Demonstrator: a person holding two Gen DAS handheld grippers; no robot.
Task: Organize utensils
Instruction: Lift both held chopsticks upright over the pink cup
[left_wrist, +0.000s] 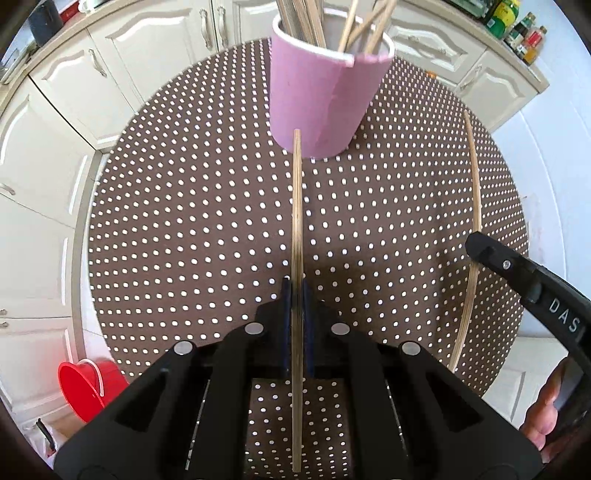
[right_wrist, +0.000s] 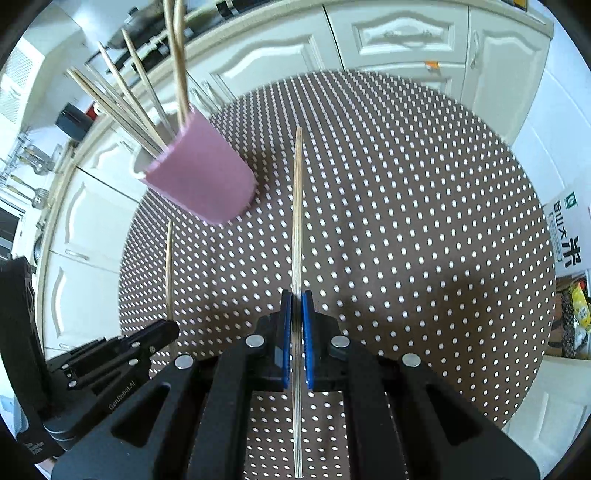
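Both claws clamped on one wooden stick each: left claw (left_wrist: 296, 286), right claw (right_wrist: 296, 297); pink cup (left_wrist: 325, 99) at twelve o'clock on dotted worktop (left_wrist: 184, 221).

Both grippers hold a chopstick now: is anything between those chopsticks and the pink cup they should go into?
Nothing visible on the table blocks either path. The left gripper and right gripper each clamp a chopstick. The pink cup already holds several sticks, crowding its mouth.
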